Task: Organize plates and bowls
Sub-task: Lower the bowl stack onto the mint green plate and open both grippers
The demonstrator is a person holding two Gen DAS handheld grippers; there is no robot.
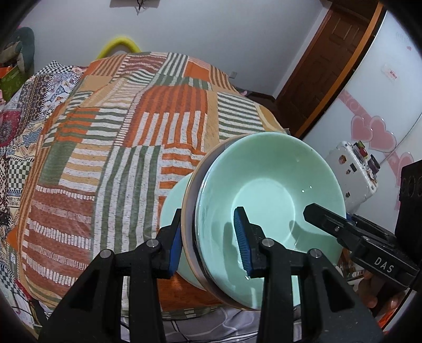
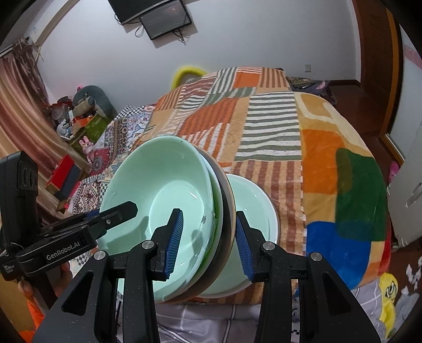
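Note:
A stack of dishes is held tilted above the bed's front edge: a pale green bowl (image 1: 266, 190) nested in a brown-rimmed plate (image 1: 191, 208). My left gripper (image 1: 211, 237) straddles the stack's rim, one pad inside the bowl, one behind the plate, closed on it. My right gripper (image 2: 208, 237) grips the opposite rim of the same bowl (image 2: 158, 190) and plate (image 2: 226, 200). Another pale green bowl (image 2: 253, 211) lies on the blanket behind the stack; it also shows in the left wrist view (image 1: 171, 205). Each gripper shows in the other's view.
A bed with a striped patchwork blanket (image 1: 126, 147) fills the middle. A wooden door (image 1: 324, 66) and white wardrobe (image 1: 390, 87) stand to the right. Clutter and boxes (image 2: 76, 124) lie at the left. A wall screen (image 2: 163, 21) hangs behind.

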